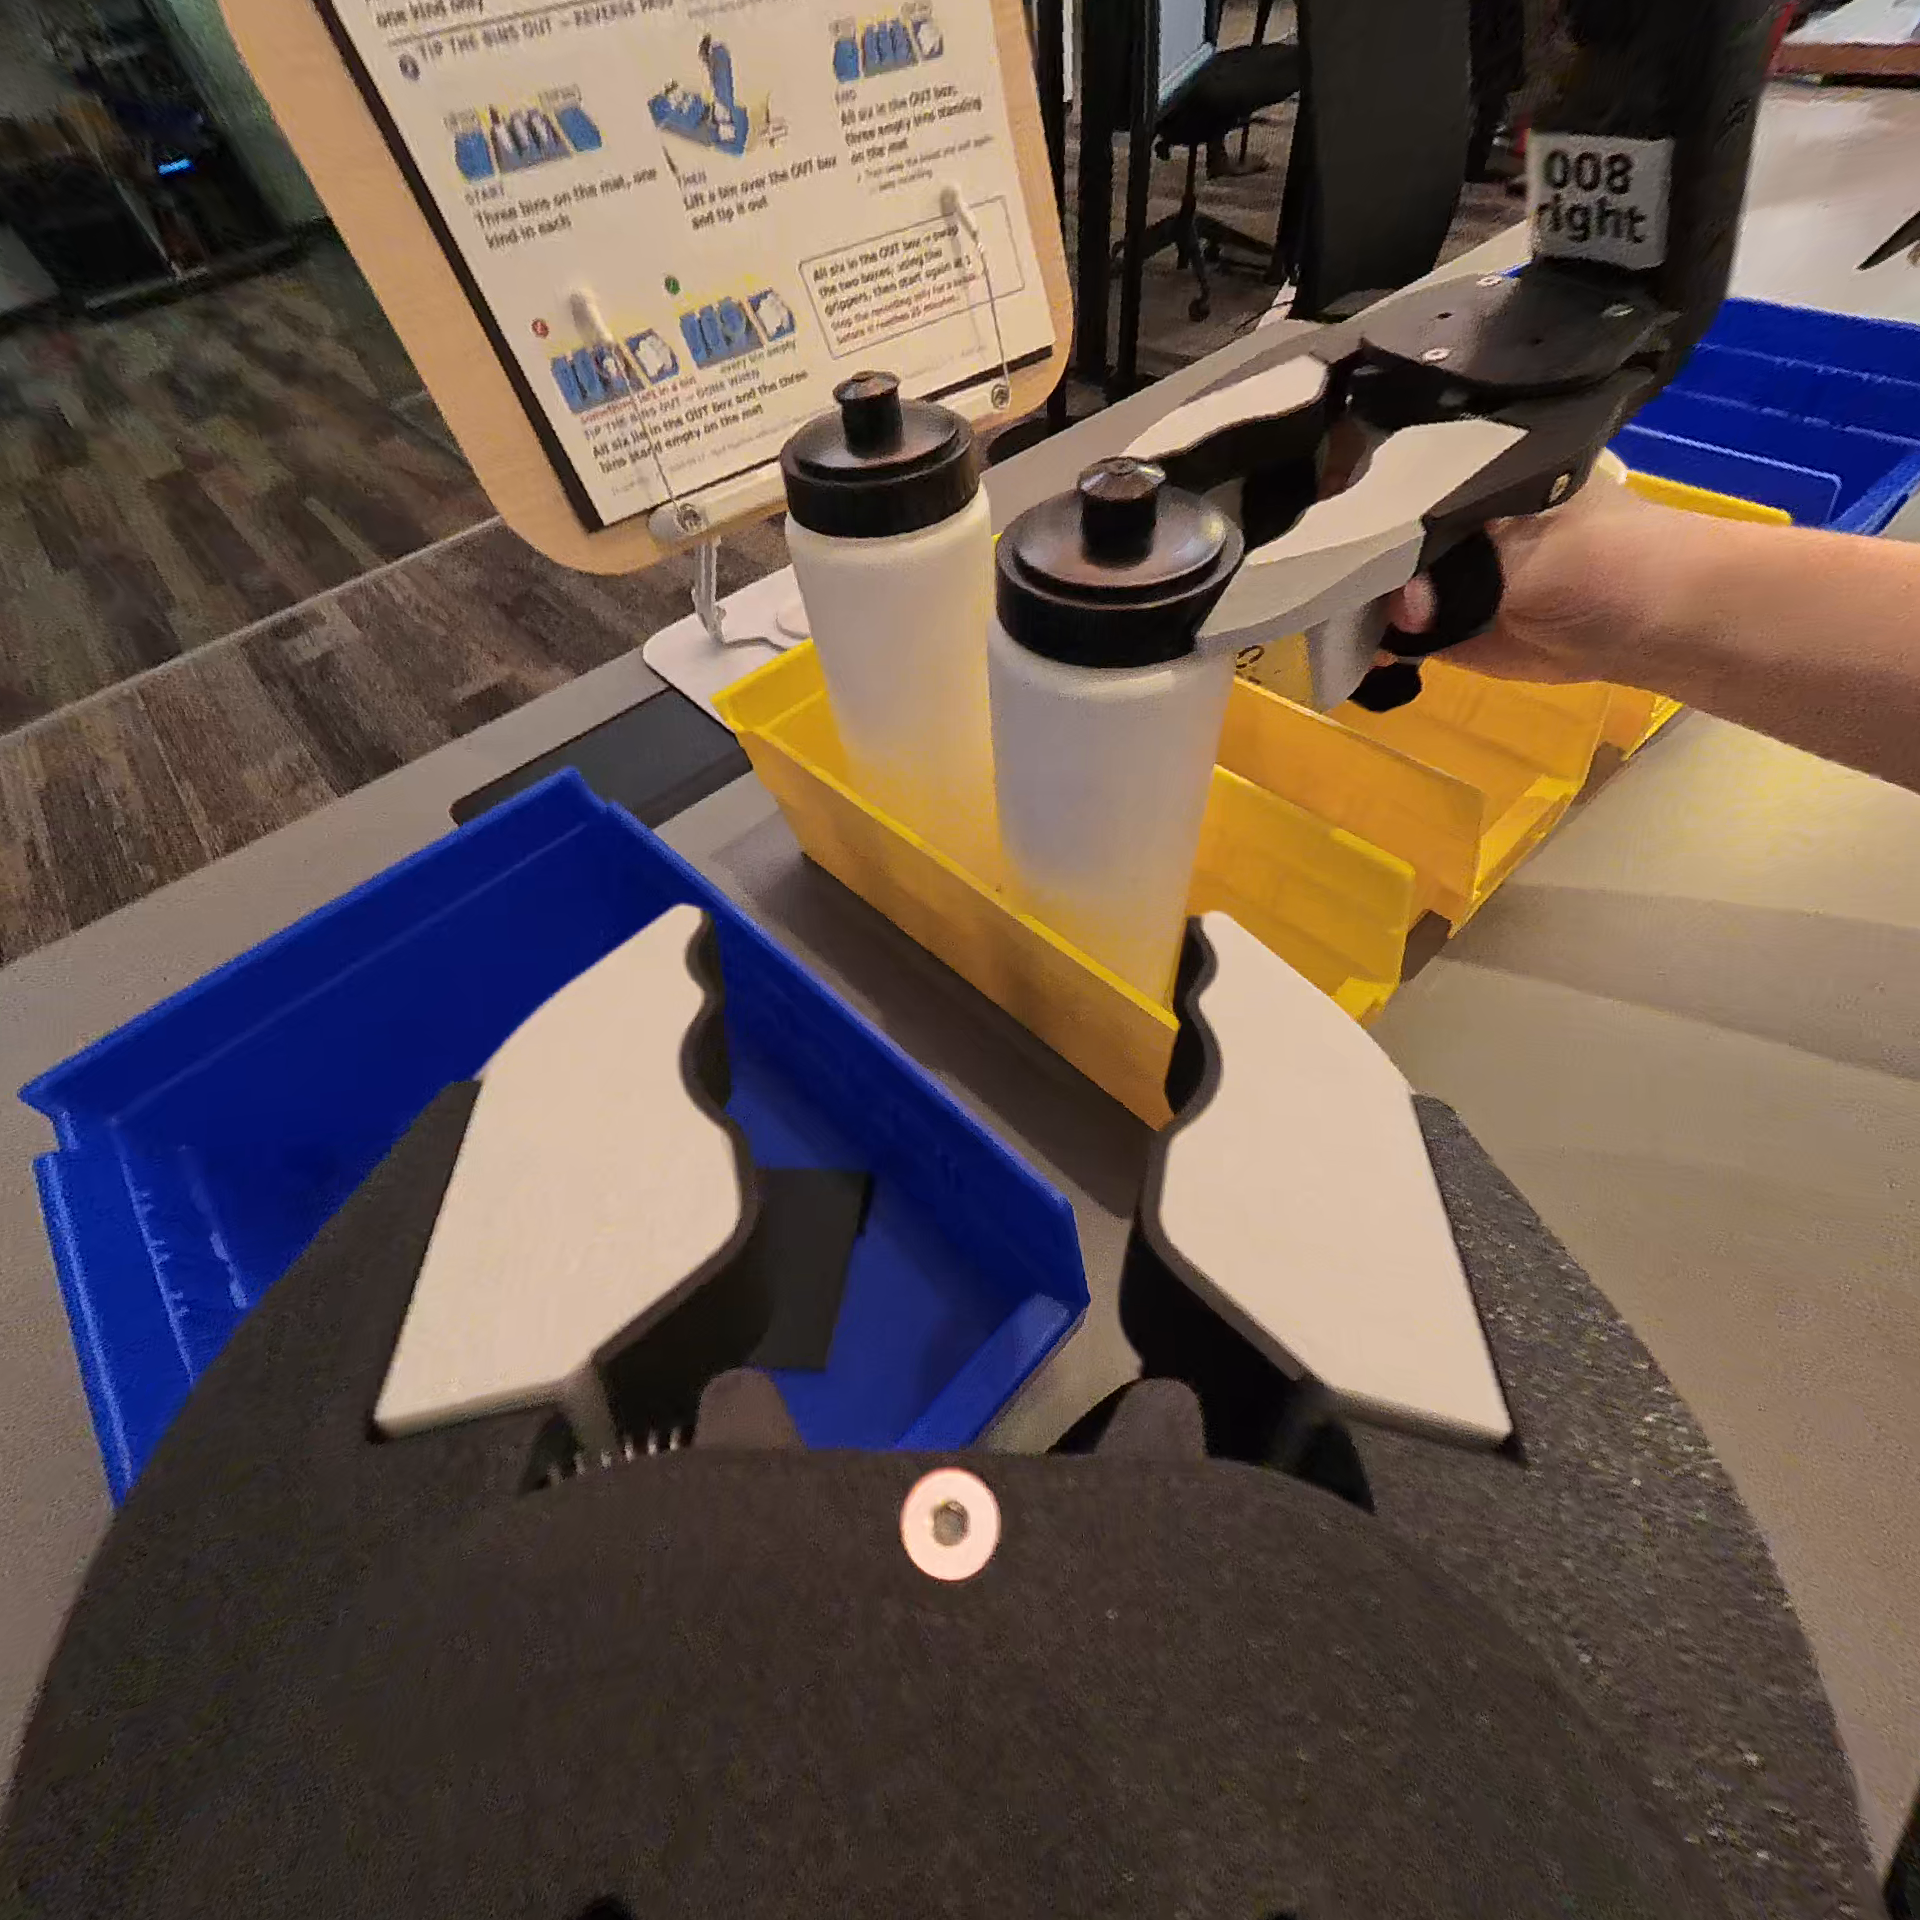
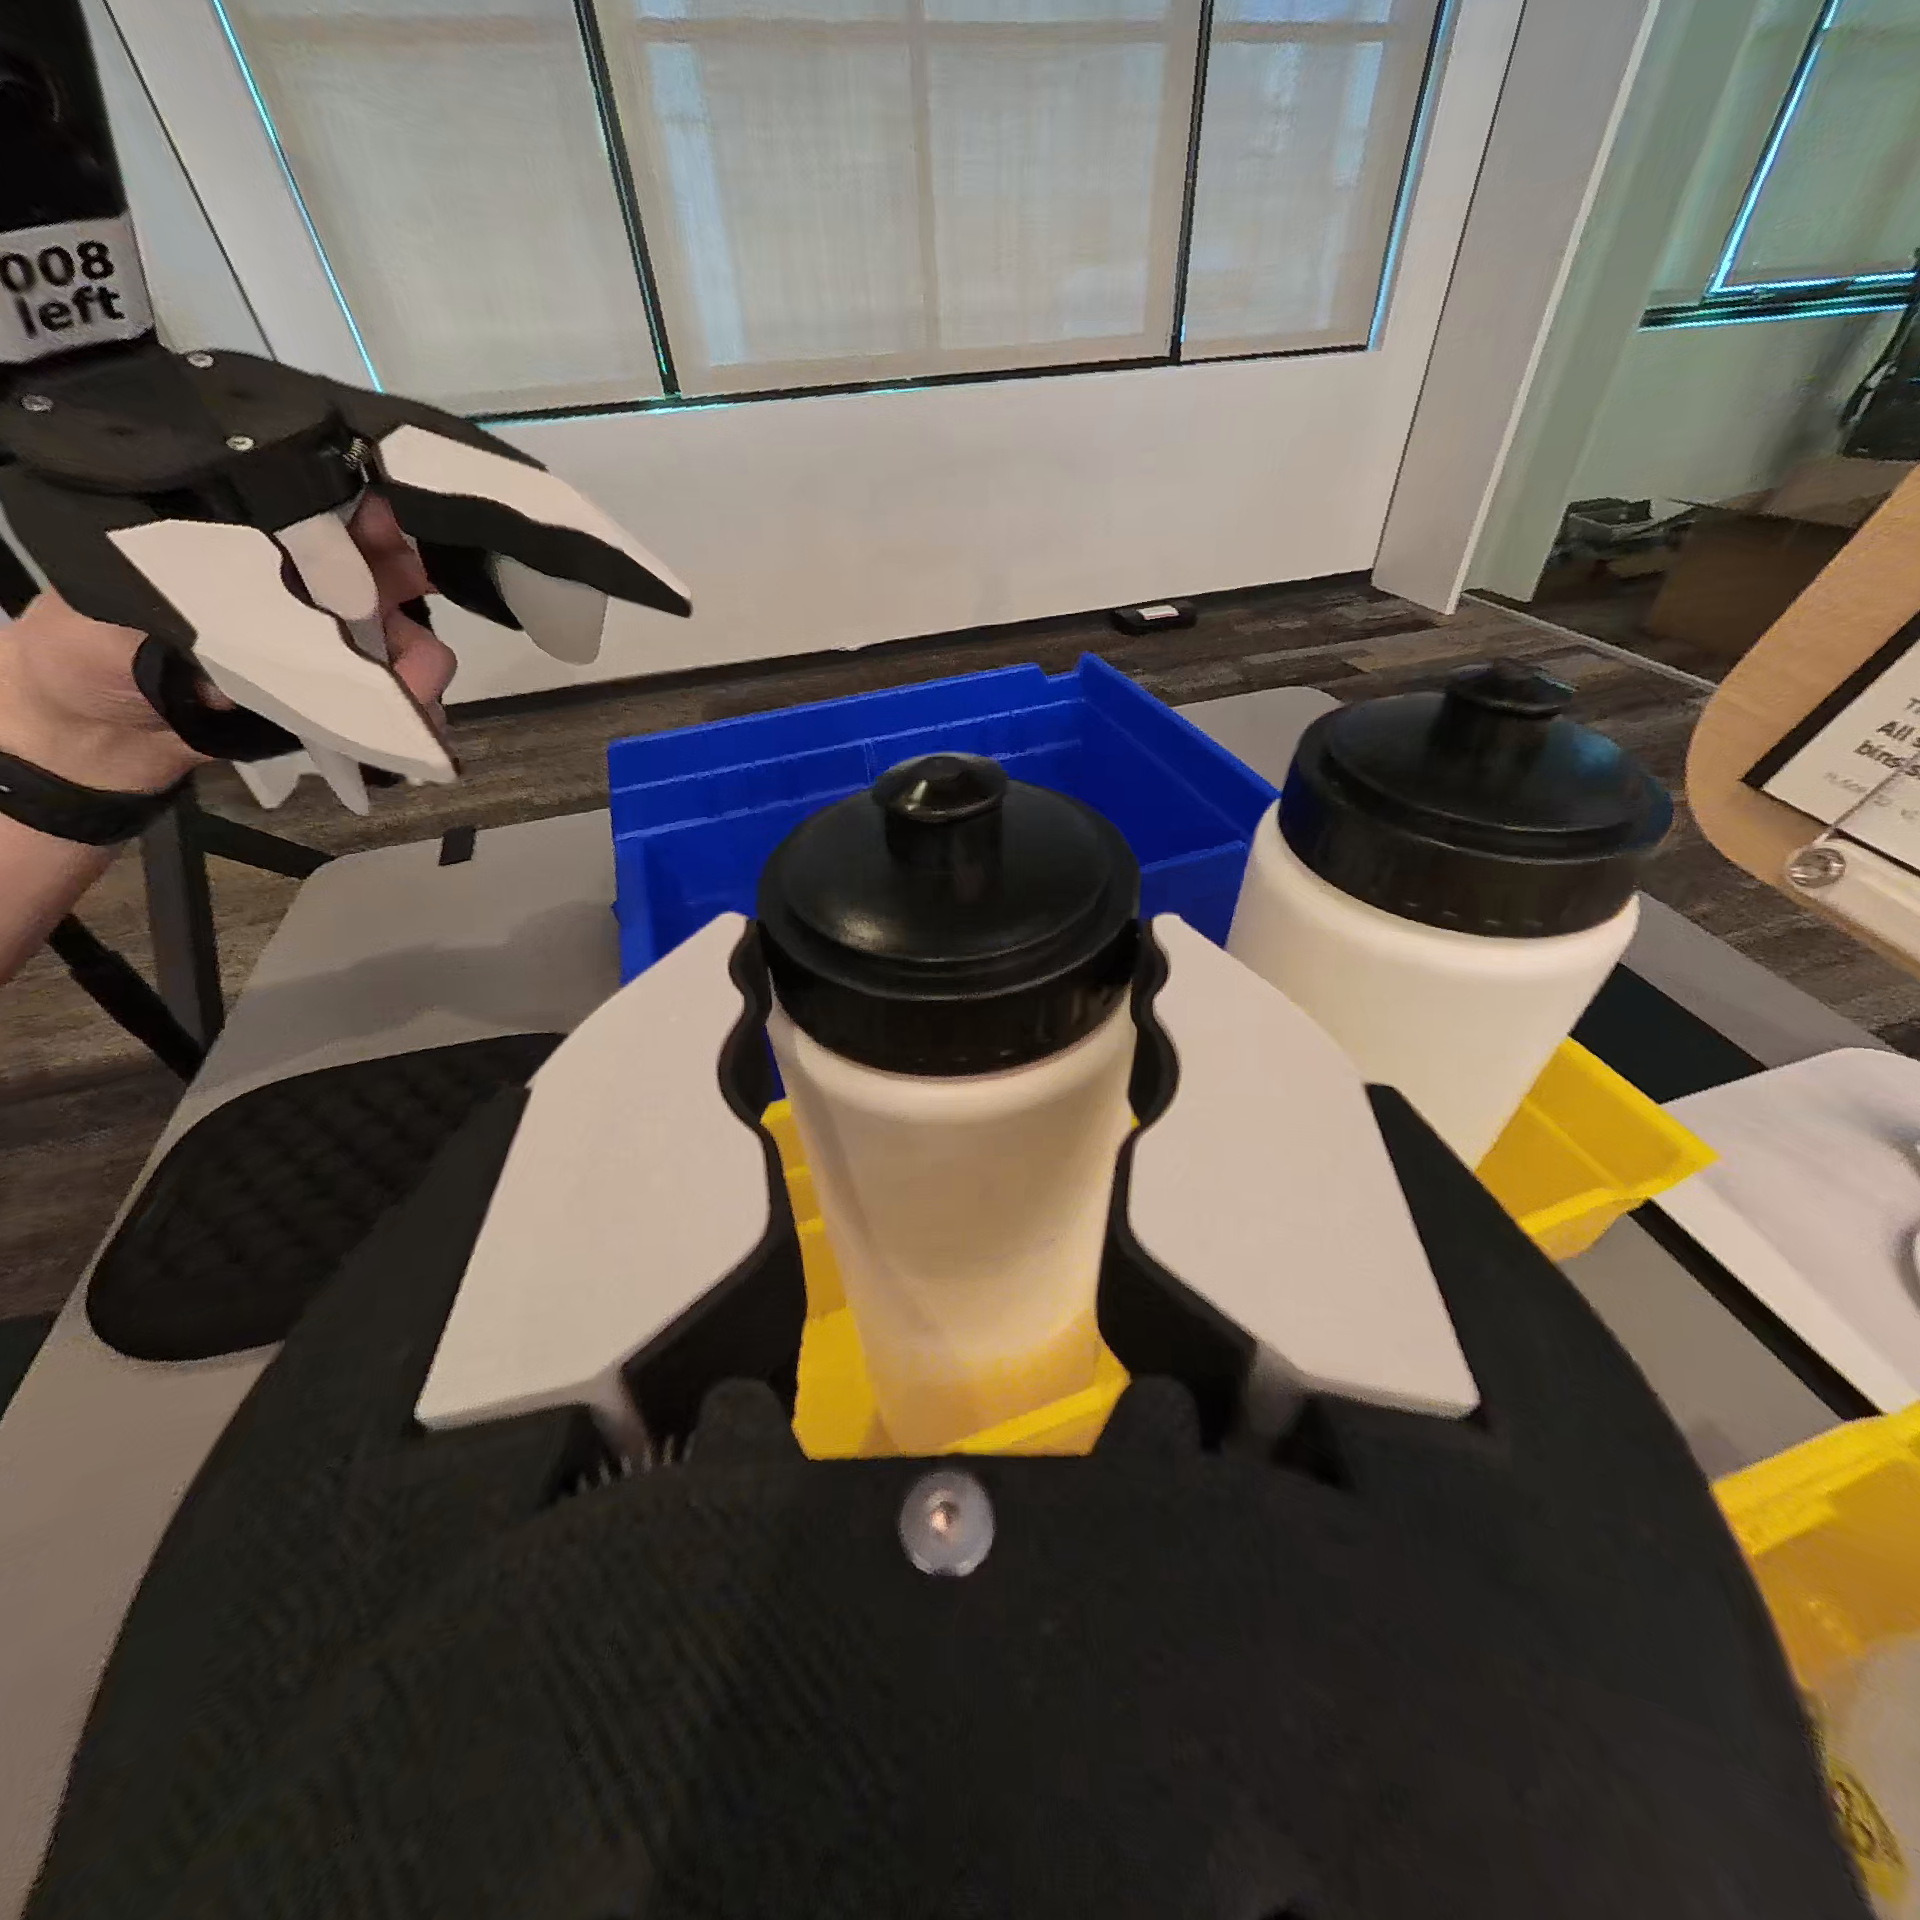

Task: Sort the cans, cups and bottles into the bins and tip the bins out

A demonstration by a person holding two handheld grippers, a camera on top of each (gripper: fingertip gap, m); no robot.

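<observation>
My right fingers (image 2: pixel 951 997) pinch a white bottle (image 2: pixel 951 1174) just under its black cap, pads against both sides; its bottom is hidden behind my gripper, down inside the yellow bin (image 1: pixel 997 935). My left fingers (image 1: pixel 951 1039) are spread wide over the near blue bin (image 1: pixel 644 894), holding nothing. A second white bottle (image 1: pixel 894 644) stands farther back in the same yellow bin, its base hidden by the wall. More yellow bins (image 1: pixel 1455 790) lie to the right on the desk (image 1: pixel 1714 1039), partly blocked by my right hand (image 1: pixel 1621 613). Beyond stands an instruction board (image 1: pixel 727 260), cut off at the top.
</observation>
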